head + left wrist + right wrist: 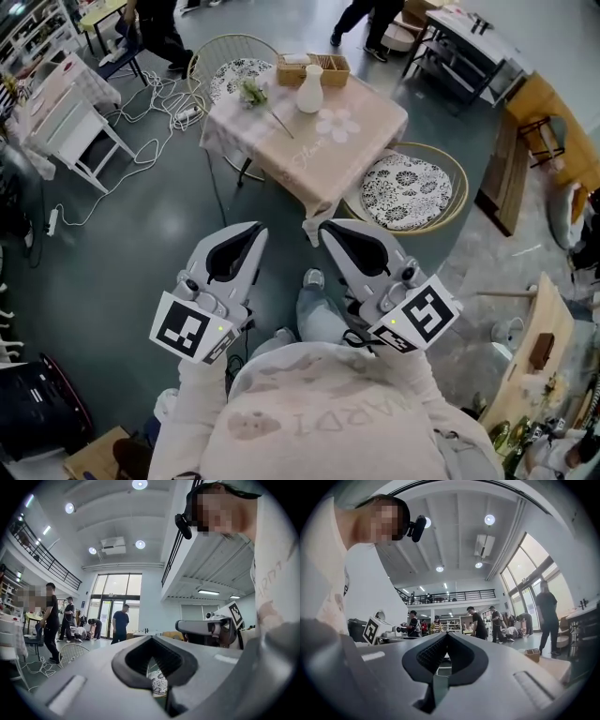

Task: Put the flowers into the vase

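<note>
A white vase [310, 89] stands upright on the pink-clothed table [356, 141] far ahead in the head view. The green flowers [254, 93] lie flat on the cloth to the vase's left, a long stem trailing toward the table's middle. My left gripper [253, 232] and right gripper [328, 230] are held side by side close to my body, well short of the table, tips pointing toward it. Both are shut with nothing between their jaws. The left gripper view shows its shut gripper [152, 641] and the right gripper view its own [447, 637], both aimed out across the hall.
A wicker basket [314, 68] sits behind the vase. Round chairs with patterned cushions stand right [406, 190] and left [234, 75] of the table. Cables [141, 122] trail on the floor beside a white rack [66, 122]. Several people stand in the hall.
</note>
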Action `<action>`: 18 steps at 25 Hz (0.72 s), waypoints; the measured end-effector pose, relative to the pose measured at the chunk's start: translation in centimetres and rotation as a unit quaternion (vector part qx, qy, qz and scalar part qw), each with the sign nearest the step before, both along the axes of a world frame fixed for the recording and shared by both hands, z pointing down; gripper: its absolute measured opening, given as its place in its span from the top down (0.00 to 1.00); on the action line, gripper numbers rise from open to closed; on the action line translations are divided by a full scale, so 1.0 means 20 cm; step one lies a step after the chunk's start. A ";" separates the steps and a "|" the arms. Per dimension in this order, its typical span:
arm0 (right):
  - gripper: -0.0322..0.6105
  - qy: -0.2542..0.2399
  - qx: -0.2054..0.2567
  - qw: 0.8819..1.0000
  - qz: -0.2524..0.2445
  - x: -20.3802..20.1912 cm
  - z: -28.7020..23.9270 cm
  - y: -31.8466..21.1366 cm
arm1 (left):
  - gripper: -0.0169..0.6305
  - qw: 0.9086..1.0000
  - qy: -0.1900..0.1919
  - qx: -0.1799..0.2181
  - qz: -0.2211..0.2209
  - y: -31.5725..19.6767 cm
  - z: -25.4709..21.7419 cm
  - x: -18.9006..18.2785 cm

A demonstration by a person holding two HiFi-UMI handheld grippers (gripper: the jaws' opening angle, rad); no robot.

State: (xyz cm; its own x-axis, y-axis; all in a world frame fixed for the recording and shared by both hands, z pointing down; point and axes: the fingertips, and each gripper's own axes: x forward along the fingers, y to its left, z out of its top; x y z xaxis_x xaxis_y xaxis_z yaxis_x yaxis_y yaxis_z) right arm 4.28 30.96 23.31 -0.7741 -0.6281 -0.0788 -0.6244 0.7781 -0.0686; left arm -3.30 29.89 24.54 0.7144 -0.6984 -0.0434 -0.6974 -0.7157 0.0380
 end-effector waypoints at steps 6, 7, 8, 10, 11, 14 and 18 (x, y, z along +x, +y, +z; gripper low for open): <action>0.91 -0.003 -0.001 1.000 -0.024 0.02 0.01 -0.30 | 0.97 1.000 -0.004 0.007 -0.015 -0.30 -0.02 0.04; 0.91 -0.004 0.000 1.000 -0.027 0.03 0.00 -0.35 | 0.97 1.000 -0.005 0.009 -0.018 -0.35 -0.02 0.06; 0.91 -0.005 0.000 1.000 -0.031 0.04 -0.01 -0.40 | 0.97 1.000 -0.005 0.010 -0.022 -0.39 -0.03 0.07; 0.91 -0.007 0.002 0.999 -0.039 0.07 -0.02 -0.51 | 0.97 0.999 -0.005 0.013 -0.030 -0.49 -0.05 0.10; 0.91 -0.008 0.003 0.999 -0.043 0.09 -0.03 -0.56 | 0.97 0.999 -0.005 0.015 -0.034 -0.54 -0.06 0.11; 0.91 -0.011 0.007 0.998 -0.054 0.13 -0.05 -0.70 | 0.97 0.999 -0.007 0.018 -0.045 -0.66 -0.08 0.15; 0.91 -0.014 0.011 0.997 -0.069 0.19 -0.05 -0.83 | 0.97 0.998 -0.010 0.023 -0.059 -0.80 -0.09 0.21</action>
State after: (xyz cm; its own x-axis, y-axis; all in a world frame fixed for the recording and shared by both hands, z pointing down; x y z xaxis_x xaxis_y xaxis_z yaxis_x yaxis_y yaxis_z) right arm 7.99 14.40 22.26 -0.8508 -0.5128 -0.1144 -0.5086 0.8585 -0.0658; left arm 0.84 13.82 22.66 0.6282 -0.7754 -0.0639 -0.7773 -0.6290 -0.0087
